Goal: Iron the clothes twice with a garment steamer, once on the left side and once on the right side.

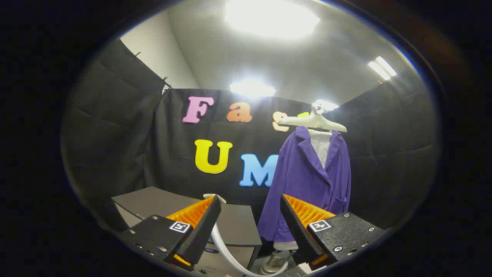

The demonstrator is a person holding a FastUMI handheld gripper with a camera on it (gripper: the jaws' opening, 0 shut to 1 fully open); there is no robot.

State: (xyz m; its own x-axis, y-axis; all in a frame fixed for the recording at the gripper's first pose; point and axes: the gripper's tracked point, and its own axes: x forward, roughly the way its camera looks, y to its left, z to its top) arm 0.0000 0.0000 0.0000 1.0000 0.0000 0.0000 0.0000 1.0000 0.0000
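The gripper stands wide open, its two fingers spread well apart with nothing held between them — only open air and the scene beyond. One finger's tip sits just in front of a small pale rounded object, partly hidden, which could be the head of the garment steamer; that cannot be told for sure. From under that finger a pale hose curves down and across between the fingers toward a metal stand base on the floor.

Beyond that finger is a dark grey table with a lower grey unit beside it.

Just ahead of the other finger hangs the purple jacket — its hem drops behind that fingertip. It is worn over a white shirt, open at the collar, with buttons down its front and a pocket low on one side. Both hang from a pale hanger in front of the black cloth wall.

Bright ceiling lights glare overhead.
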